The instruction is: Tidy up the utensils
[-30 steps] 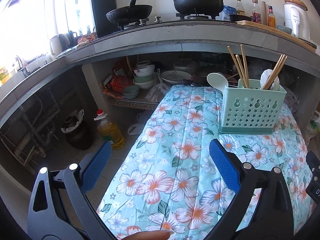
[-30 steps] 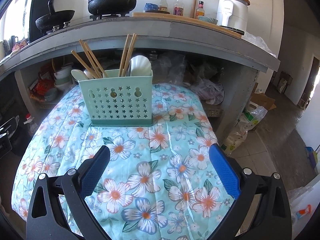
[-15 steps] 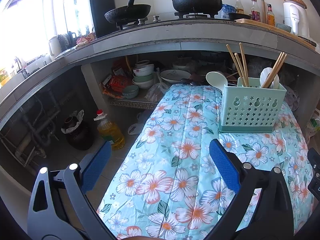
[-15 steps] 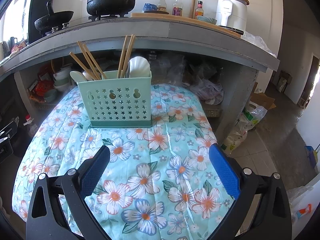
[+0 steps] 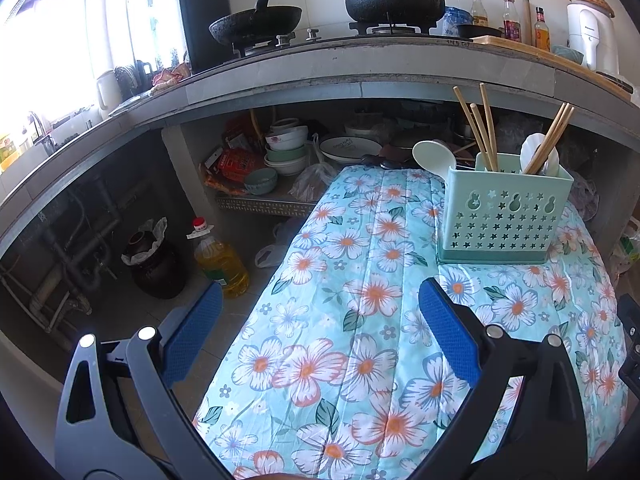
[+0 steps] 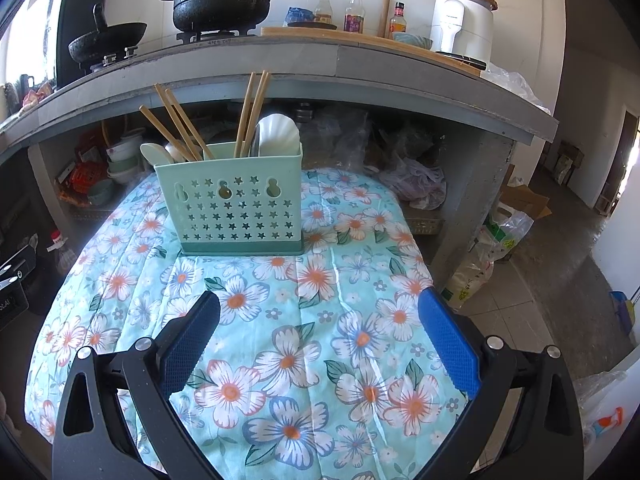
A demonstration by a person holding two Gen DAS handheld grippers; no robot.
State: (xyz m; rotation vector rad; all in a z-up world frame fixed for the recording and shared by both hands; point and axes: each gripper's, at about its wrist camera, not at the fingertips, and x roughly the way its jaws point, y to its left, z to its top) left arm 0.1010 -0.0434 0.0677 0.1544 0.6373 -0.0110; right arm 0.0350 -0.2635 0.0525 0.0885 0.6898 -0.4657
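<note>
one green caddy (image 6: 236, 204) holds five chopsticks (image 6: 252, 114) and three spoons (image 6: 278, 136); near it, left gripper (image 5: 320, 334) and right gripper (image 6: 318, 338) hang spread, empty.

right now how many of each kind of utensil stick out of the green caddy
In the green caddy:
chopsticks: 6 (left bunch of 3, right bunch of 3, overlapping)
spoons: 2 (pale green spoon, white spoon); another may hide behind the green one
total: 8 clearly visible
</note>
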